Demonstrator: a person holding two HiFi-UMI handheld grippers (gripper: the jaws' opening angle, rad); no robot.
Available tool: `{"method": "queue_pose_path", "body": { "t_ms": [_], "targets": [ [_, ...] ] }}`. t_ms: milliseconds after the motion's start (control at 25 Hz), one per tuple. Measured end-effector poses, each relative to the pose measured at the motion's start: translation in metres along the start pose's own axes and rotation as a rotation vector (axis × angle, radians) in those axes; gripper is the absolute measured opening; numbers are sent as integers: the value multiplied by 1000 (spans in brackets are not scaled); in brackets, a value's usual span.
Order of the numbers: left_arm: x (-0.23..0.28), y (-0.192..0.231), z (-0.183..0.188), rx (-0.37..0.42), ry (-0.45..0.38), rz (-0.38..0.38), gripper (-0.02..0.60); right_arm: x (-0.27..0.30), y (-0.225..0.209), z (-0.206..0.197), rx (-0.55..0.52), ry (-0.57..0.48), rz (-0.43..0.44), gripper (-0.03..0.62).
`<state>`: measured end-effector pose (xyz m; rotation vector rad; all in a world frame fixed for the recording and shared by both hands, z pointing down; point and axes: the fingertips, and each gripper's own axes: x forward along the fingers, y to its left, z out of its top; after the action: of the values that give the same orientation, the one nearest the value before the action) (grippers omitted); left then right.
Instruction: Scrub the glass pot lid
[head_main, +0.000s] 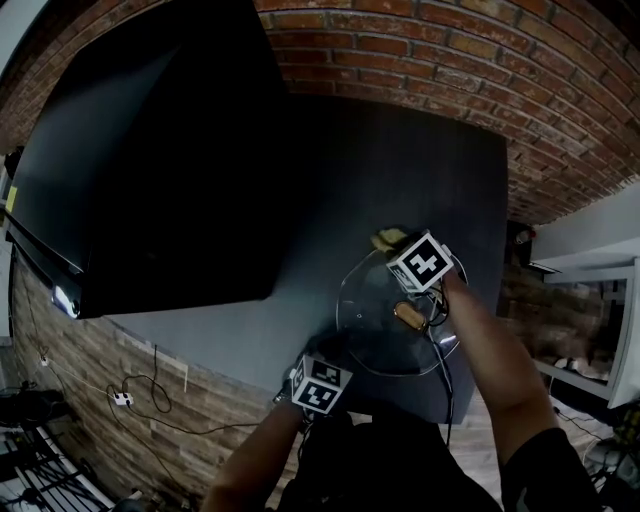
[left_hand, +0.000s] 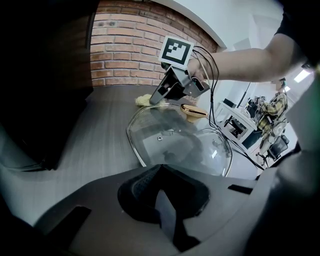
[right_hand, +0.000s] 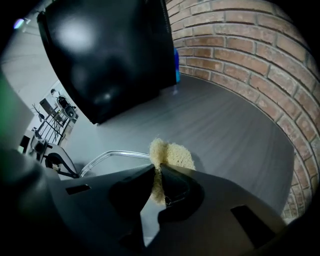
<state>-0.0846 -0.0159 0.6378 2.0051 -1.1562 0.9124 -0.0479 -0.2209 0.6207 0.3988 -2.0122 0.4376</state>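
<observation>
On the dark table (head_main: 400, 180), toward 5 o'clock in the head view, we see the glass pot lid (head_main: 375, 320) lying flat, its golden knob (head_main: 408, 314) near the middle. The left gripper (head_main: 340, 358) comes in at the lid's 7 o'clock rim. In the left gripper view its jaws are drawn together until the tips meet, and the lid's near edge runs in behind them, so they appear to pinch the rim. The right gripper (head_main: 398, 248) sits at the lid's 12 o'clock edge. In the right gripper view its jaws are squeezed onto a pale yellow scrubber (right_hand: 172, 156), which bulges out beyond the tips and rests just past the clear rim. From the left gripper view the scrubber shows at the lid's far edge under the right gripper's tips. A large black screen (head_main: 150, 150) fills the 10 o'clock side, with a brick wall (head_main: 450, 50) at 12 to 2.
</observation>
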Motion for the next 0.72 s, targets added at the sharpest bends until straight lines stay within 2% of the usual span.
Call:
{"method": "queue_pose_path", "body": {
  "t_ms": [320,720],
  "targets": [
    [0,1,1,17,-4,-1,32,-26,-38,-42,127,-9,-53,43],
    [1,4,1,13,-18,13,32,-50,-55,-89,222,-16,-92,43]
  ]
}}
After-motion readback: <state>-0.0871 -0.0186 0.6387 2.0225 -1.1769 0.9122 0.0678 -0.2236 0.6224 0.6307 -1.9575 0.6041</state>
